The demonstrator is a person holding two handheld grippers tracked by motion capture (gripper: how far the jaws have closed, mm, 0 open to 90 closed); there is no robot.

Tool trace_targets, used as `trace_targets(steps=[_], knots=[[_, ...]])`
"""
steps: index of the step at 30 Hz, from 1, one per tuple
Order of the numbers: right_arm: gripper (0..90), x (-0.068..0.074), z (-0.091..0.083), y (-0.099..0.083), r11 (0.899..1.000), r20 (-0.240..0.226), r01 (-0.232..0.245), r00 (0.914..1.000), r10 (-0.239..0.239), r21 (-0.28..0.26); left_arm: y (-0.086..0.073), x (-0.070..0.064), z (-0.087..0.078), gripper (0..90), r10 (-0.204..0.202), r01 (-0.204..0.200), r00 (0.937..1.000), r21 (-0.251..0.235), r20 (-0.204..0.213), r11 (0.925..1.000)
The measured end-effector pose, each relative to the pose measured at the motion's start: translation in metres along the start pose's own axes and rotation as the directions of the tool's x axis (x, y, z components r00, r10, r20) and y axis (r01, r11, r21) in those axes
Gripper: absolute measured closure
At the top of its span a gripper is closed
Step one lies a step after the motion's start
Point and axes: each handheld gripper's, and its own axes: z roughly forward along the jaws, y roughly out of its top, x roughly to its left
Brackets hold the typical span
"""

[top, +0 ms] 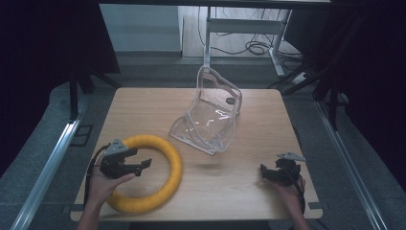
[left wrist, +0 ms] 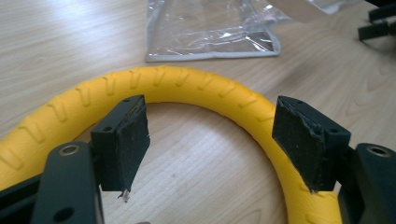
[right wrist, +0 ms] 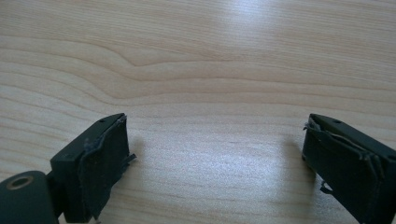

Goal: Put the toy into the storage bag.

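Yellow ring (top: 155,175): flat on the wooden table (top: 249,191), near-left quarter, just short of the clear plastic pouch (top: 210,117) standing open mid-table. Left gripper (top: 143,164): jaws wide apart, poised over the ring's hollow, one pad (left wrist: 125,140) inside the hoop, the other pad (left wrist: 301,140) over its band; by far the nearer tool, ring directly beneath and ahead. Right gripper (top: 265,171): jaws likewise apart over bare wood at the near-right corner, well apart from ring and pouch.
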Motion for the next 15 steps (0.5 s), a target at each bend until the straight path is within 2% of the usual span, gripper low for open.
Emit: trace_targets(steps=[9,12,15], knots=[[7.7,-0.001,0.0,0.0,1.0,-0.005,0.006,1.0,-0.006,-0.001,0.005,0.001,-0.021,31.1,0.054,-0.056,0.9964,0.036,0.065,0.9978],[7.9,-0.001,0.0,0.0,1.0,-0.005,0.006,1.0,-0.006,-0.001,0.002,-0.004,-0.024,31.8,0.097,-0.106,0.9888,0.076,0.113,0.9915],[8.6,-0.001,0.0,0.0,1.0,-0.005,0.005,1.0,-0.005,-0.003,-0.002,-0.013,-0.024,31.3,0.159,-0.18,0.9754,0.131,0.152,0.9749]])
